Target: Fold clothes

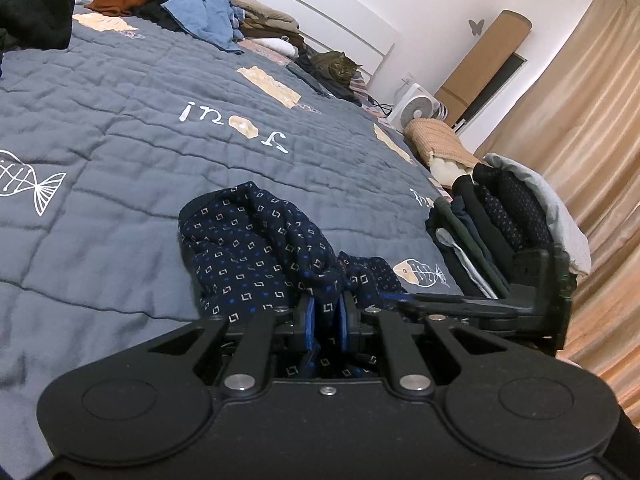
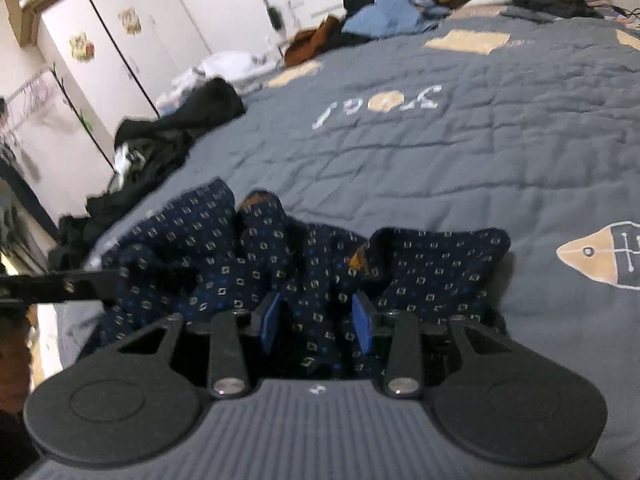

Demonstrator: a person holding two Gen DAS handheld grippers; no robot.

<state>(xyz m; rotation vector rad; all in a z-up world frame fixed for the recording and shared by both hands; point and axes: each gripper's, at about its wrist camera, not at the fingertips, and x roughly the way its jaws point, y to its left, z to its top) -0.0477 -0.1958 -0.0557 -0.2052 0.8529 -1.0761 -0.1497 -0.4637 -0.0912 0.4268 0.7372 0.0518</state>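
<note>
A navy garment with a small square pattern (image 1: 248, 248) lies crumpled on the grey quilted bedspread (image 1: 120, 128). My left gripper (image 1: 326, 312) is shut on a fold of that garment, with cloth pinched between its blue pads (image 1: 307, 320). In the right wrist view the same garment (image 2: 432, 268) spreads under my right gripper (image 2: 318, 316). Its jaws stand apart, the cloth lies between and beneath its pads (image 2: 363, 322), and they do not press on it. The right gripper's black body (image 1: 532, 292) shows at the right of the left wrist view. Part of the left gripper (image 2: 60, 284) shows at the left of the right wrist view.
A stack of folded dark clothes (image 1: 492, 224) stands at the bed's right edge. Unfolded clothes (image 1: 200, 12) are heaped near the headboard, where a cat (image 1: 338, 66) sits. Black garments (image 2: 168, 132) lie along the bed's left side. A fan (image 1: 416, 108) and curtains (image 1: 580, 128) are beyond the bed.
</note>
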